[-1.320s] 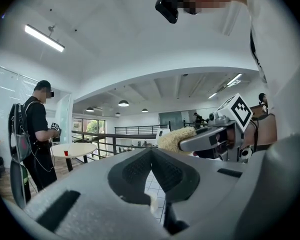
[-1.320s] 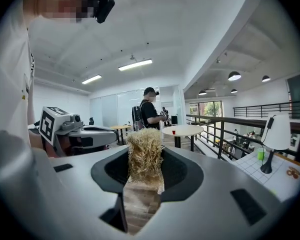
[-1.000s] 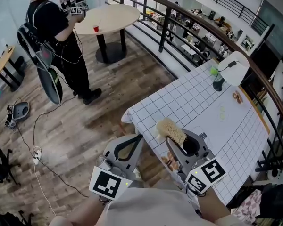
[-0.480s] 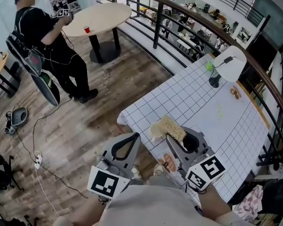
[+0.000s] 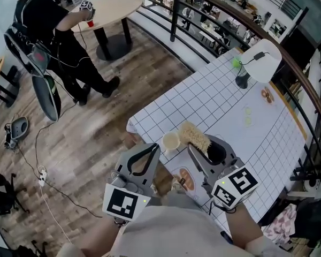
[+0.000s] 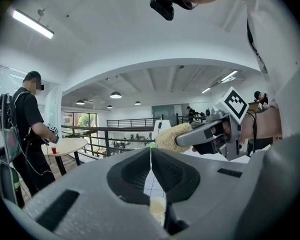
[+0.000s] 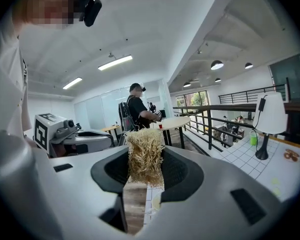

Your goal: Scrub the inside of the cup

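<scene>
Wooden, flat-sided handle (image 7: 134, 204) is sitting clamped between the jaws of the right tool (image 5: 206, 149); it belongs to a brush (image 5: 195, 137) whose pale, straw-like, frizzy bristles are sticking out past the tips; the handle's rear end is running out of sight under the tool body. Left tool (image 6: 151, 156) is showing its grey plastic jaws pressed together with nothing between them, only a thin seam where the ribbed dark pads are meeting. Cup (image 5: 170, 141), small, round and cream-coloured, is standing upright on the tabletop (image 5: 214, 106) near its closest corner, just beside the bristles and just ahead of the left tool's tips; whether the bristles are touching its rim is hard to tell. In both gripper views the cup is peeking out as a pale sliver below the jaws, the rest hidden. Tabletop is wearing a white cloth with a dark grid; a white-shaded lamp (image 5: 265, 71) is standing at the far end; small bits near it are too tiny to name.
</scene>
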`<action>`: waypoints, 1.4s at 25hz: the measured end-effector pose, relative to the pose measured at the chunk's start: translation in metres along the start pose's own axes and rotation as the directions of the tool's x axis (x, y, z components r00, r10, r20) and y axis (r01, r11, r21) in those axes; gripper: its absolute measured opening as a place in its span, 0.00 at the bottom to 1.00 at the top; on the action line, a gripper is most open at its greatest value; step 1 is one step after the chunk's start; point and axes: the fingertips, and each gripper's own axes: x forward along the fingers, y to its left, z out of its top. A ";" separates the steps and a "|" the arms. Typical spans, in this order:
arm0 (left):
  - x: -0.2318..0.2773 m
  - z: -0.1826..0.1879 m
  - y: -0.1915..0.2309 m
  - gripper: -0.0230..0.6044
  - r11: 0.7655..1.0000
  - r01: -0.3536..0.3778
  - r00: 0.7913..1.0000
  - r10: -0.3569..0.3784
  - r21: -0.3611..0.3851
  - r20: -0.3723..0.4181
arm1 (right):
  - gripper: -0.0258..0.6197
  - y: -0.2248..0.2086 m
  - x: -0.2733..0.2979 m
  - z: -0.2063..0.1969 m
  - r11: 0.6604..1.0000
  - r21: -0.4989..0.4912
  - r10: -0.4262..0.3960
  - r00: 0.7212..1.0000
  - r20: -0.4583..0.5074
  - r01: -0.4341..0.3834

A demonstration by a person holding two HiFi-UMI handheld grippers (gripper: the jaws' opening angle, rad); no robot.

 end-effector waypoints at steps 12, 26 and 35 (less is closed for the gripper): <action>0.054 -0.094 -0.023 0.19 0.998 0.059 0.986 -0.061 -0.017 -0.158 | 0.26 -0.036 0.036 -0.048 1.000 0.023 0.022 0.991 -0.130 -0.020; 0.074 -0.248 -0.040 0.22 0.986 -0.020 0.903 -0.054 -0.165 -0.425 | 0.26 -0.053 0.068 -0.127 0.996 0.079 0.060 0.962 -0.266 -0.040; 0.093 -0.310 -0.042 0.22 0.992 -0.060 0.865 -0.004 -0.110 -0.502 | 0.26 -0.061 0.075 -0.153 0.995 0.099 0.059 0.953 -0.298 -0.030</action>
